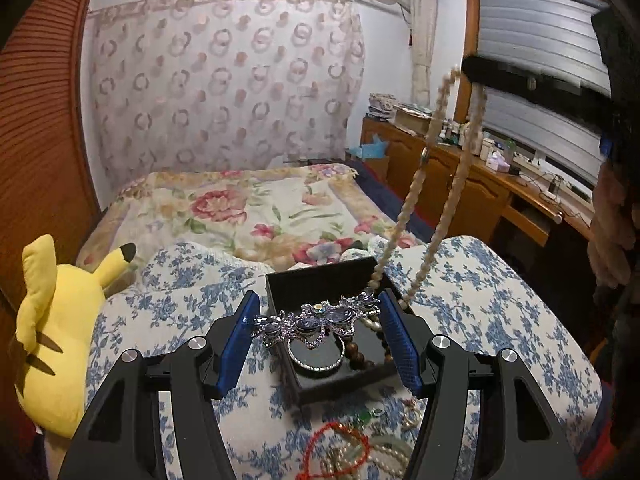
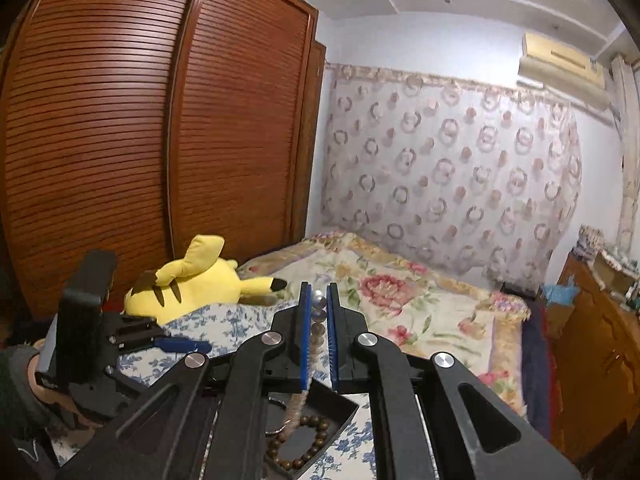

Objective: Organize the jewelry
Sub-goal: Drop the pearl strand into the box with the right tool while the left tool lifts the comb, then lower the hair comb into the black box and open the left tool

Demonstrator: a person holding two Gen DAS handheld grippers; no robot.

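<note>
My left gripper (image 1: 318,304) is shut on a purple rhinestone ornament (image 1: 320,318), which spans the gap between its blue pads just above an open black box (image 1: 340,388). The box holds a silver bangle (image 1: 316,356) and a brown bead bracelet (image 1: 358,354). My right gripper (image 2: 319,292) is shut on a long pearl necklace (image 2: 296,408) and holds it high. In the left wrist view the necklace (image 1: 416,184) hangs from the right gripper (image 1: 480,70) in two strands, with its low end in the box (image 2: 340,404).
Loose jewelry lies in front of the box on the blue-flowered cloth: a red cord bracelet (image 1: 336,444) and pearls (image 1: 384,456). A yellow plush toy (image 1: 52,320) lies to the left. Behind is a floral bed (image 1: 248,208); a wooden desk (image 1: 500,184) runs along the right.
</note>
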